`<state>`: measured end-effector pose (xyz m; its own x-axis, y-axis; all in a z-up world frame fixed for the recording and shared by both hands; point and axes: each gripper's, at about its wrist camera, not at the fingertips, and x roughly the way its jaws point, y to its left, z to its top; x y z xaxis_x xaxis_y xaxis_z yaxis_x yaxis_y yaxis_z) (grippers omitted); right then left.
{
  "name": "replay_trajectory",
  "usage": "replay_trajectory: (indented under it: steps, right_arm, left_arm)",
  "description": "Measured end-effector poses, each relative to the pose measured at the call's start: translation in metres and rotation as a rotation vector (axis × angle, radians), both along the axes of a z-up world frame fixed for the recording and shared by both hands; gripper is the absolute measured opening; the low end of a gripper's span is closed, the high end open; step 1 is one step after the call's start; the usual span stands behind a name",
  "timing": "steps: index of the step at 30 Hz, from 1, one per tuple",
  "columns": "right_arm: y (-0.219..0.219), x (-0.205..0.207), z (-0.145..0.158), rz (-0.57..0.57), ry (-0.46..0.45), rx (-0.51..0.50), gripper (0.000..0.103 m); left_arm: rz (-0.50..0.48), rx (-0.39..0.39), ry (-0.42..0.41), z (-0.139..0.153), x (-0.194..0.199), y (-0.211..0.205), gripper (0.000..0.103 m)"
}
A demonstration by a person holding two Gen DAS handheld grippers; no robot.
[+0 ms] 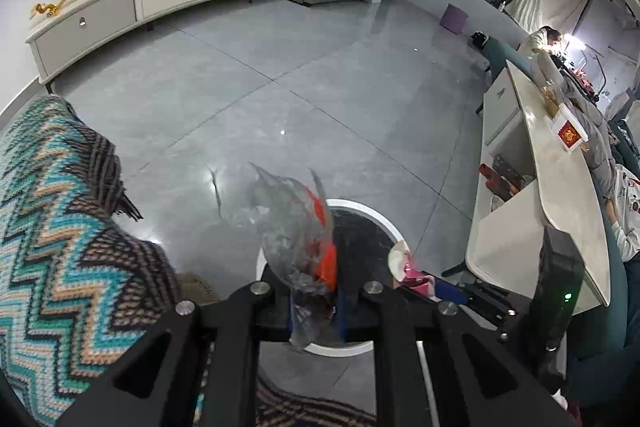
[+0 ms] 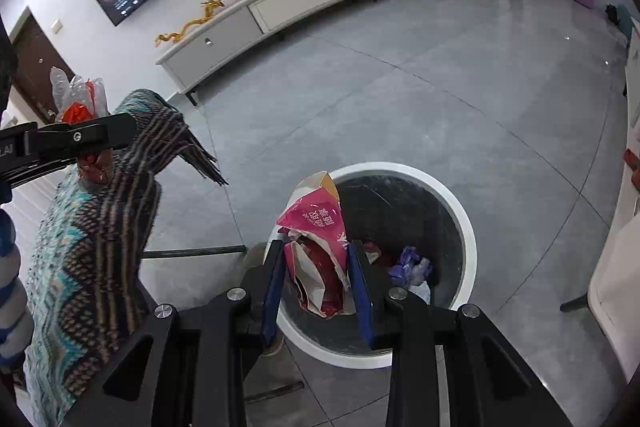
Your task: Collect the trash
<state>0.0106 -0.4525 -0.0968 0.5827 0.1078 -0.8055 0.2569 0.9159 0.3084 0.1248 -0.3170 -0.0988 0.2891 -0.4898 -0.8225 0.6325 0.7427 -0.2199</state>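
Note:
My left gripper (image 1: 314, 291) is shut on a crumpled clear plastic wrapper (image 1: 292, 227) with red-orange print. It hangs over the near rim of a round white-rimmed trash bin (image 1: 372, 211) with a dark liner. My right gripper (image 2: 318, 247) is shut on a pink and red paper packet (image 2: 316, 227), held above the bin (image 2: 464, 219). A purple crumpled scrap (image 2: 412, 263) lies inside. In the right wrist view the left gripper (image 2: 100, 147) shows at far left, holding the clear wrapper (image 2: 80, 91). In the left wrist view the pink packet (image 1: 404, 263) shows at right.
A zigzag knitted blanket (image 1: 60, 227) drapes over furniture left of the bin. A white table (image 1: 560, 187) stands to the right with a person's sleeve (image 1: 628, 211) beside it. A long TV cabinet (image 2: 288, 3) lines the far wall across grey tiled floor (image 1: 280, 87).

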Motion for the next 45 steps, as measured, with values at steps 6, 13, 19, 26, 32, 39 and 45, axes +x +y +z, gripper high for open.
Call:
replay_trajectory:
  steps: [6, 13, 19, 26, 32, 39, 45]
  right_arm:
    - [-0.008, 0.001, -0.01, -0.036, 0.027, 0.003, 0.032]
    - [-0.022, -0.004, -0.009, -0.089, 0.029, -0.007, 0.044]
    - [-0.025, -0.013, -0.007, -0.113, 0.034, -0.009, 0.047]
    - [-0.012, -0.017, 0.023, -0.107, -0.008, -0.037, 0.048]
    - [0.022, -0.017, 0.063, -0.046, -0.083, -0.068, 0.052]
    - [0.087, -0.012, 0.109, 0.086, -0.18, -0.103, 0.063]
    - [0.148, -0.007, 0.139, 0.194, -0.239, -0.127, 0.068]
  left_arm:
    - [-0.025, -0.031, 0.052, -0.008, 0.004, -0.016, 0.015]
    - [-0.024, -0.076, 0.049, 0.001, -0.002, -0.025, 0.07]
    - [0.001, -0.075, 0.025, 0.01, -0.007, -0.02, 0.07]
    - [0.076, -0.053, -0.097, 0.04, -0.027, 0.018, 0.07]
    - [0.205, -0.028, -0.195, 0.062, -0.044, 0.077, 0.07]
    - [0.412, 0.011, -0.318, 0.089, -0.074, 0.176, 0.071]
    - [0.566, 0.044, -0.455, 0.119, -0.113, 0.252, 0.081]
